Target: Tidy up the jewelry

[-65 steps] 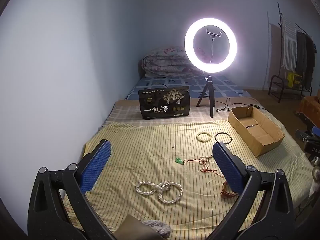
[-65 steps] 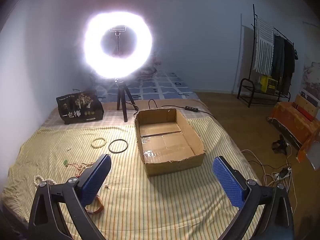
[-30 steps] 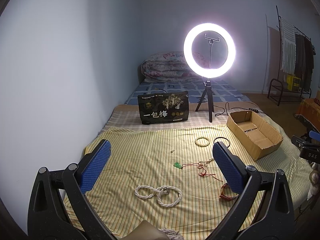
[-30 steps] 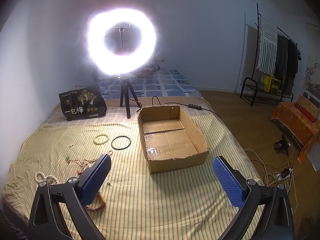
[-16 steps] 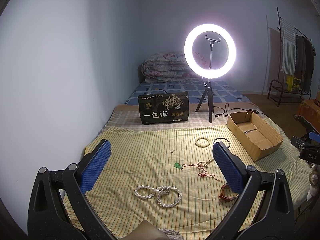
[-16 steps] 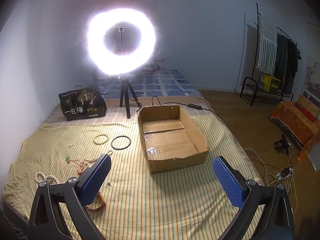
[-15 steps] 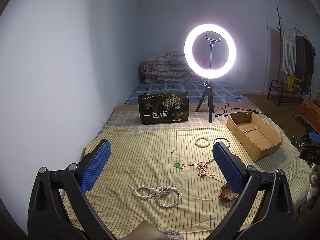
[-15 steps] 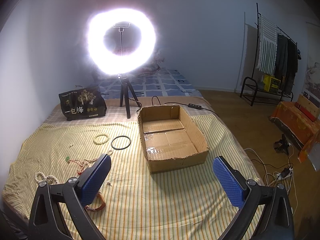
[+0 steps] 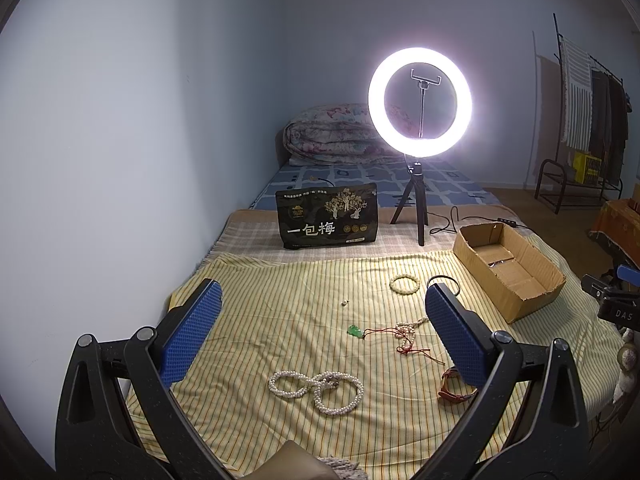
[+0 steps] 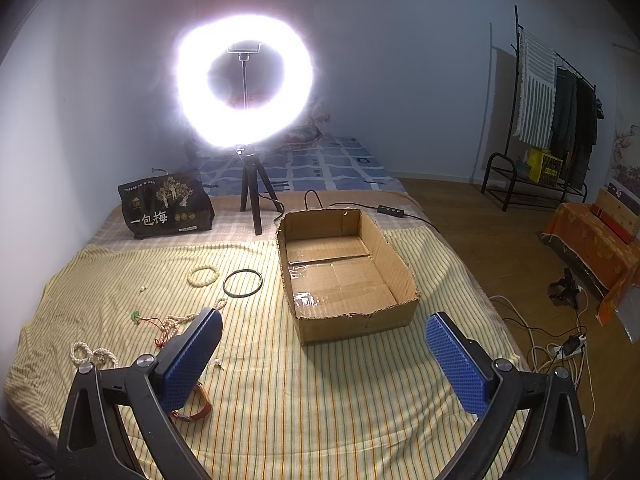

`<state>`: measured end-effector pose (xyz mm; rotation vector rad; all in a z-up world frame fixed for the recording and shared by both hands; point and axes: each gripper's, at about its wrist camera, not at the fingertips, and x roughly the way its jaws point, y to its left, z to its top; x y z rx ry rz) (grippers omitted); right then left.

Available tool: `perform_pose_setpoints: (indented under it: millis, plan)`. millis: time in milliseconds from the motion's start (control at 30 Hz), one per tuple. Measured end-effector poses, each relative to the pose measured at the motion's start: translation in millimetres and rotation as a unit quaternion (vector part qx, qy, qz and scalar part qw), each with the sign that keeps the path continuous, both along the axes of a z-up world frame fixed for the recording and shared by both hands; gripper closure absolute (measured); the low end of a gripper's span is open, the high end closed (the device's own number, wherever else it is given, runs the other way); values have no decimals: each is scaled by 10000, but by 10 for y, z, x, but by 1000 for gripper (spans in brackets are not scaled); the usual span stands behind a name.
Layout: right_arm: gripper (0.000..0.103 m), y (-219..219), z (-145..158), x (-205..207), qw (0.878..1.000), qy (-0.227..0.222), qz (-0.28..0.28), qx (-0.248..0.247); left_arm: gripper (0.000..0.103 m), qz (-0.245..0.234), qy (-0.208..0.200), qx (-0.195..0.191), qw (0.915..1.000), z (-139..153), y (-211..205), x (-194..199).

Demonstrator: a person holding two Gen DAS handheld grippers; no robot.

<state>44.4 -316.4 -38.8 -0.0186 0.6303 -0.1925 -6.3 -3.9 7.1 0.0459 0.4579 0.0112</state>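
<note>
Jewelry lies scattered on the yellow striped sheet. A white pearl necklace (image 9: 316,390) lies nearest my left gripper (image 9: 320,320), which is open, empty and held above the sheet. A green pendant on a red cord (image 9: 356,331), a cream bead bracelet (image 9: 405,283), a black ring (image 10: 242,283) and a brown leather strap (image 9: 454,390) lie further right. An open, empty cardboard box (image 10: 344,268) stands ahead of my right gripper (image 10: 320,354), which is open and empty.
A lit ring light on a tripod (image 9: 420,104) and a black printed bag (image 9: 327,218) stand at the back of the bed. A wall runs along the left. A clothes rack (image 10: 556,120) and floor cables (image 10: 560,344) are to the right.
Both grippers have pulled back and risen slightly since 2.2 s ago, so the jewelry and box look a little farther. Nothing has moved in the last half second.
</note>
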Motion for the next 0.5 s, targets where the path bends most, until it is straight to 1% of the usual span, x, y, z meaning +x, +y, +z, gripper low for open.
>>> perform_pose_setpoints:
  millis: [500]
  plan:
    - [0,14,-32,-1,10000,41,25,-2,0,4,0,-13,10000,-3,19,-3]
